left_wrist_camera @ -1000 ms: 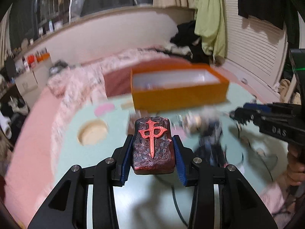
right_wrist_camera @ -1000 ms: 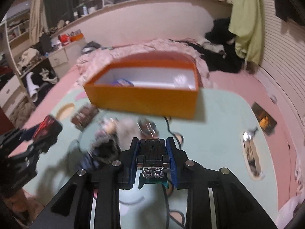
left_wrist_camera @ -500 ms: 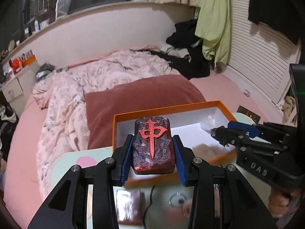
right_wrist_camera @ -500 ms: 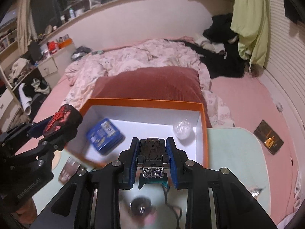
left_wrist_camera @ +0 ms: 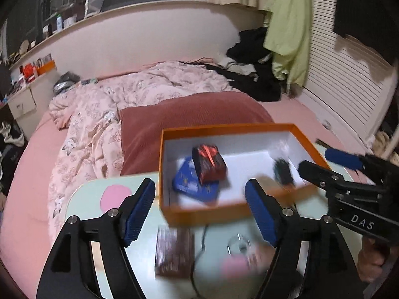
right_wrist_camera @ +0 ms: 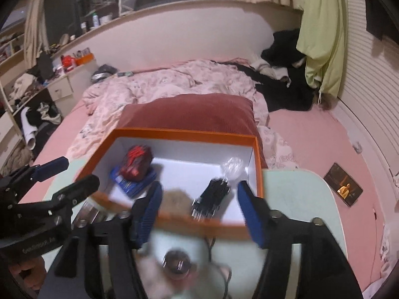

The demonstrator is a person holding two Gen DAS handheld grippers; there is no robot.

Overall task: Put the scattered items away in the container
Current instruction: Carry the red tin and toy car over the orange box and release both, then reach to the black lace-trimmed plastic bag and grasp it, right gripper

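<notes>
- Left wrist view, nearest you: a dark brown block (left_wrist_camera: 174, 254) and a blurred round metal piece (left_wrist_camera: 239, 245) lie on the tabletop (left_wrist_camera: 84, 199) just below your left gripper (left_wrist_camera: 199, 211); both are still to be tidied.
- Your left fingers (left_wrist_camera: 139, 209) are spreading and grip nothing. The red-marked tile (left_wrist_camera: 209, 163) they clamped a moment ago now sits beyond them in the orange box (left_wrist_camera: 199, 216), on top of a blue tin (left_wrist_camera: 193, 184).
- Your right gripper (right_wrist_camera: 199, 214) has done the same: its fingers (right_wrist_camera: 250, 214) are parting, empty, and the small black toy (right_wrist_camera: 212, 199) they held is tumbling between them into the box's near right part, just short of a clear ball (right_wrist_camera: 233, 167).
- Judgement: two more items are delivered, so pull both hands back for the remaining clutter.
- Farther off, past the box, lies a red pillow (left_wrist_camera: 189, 117) on the bed.
</notes>
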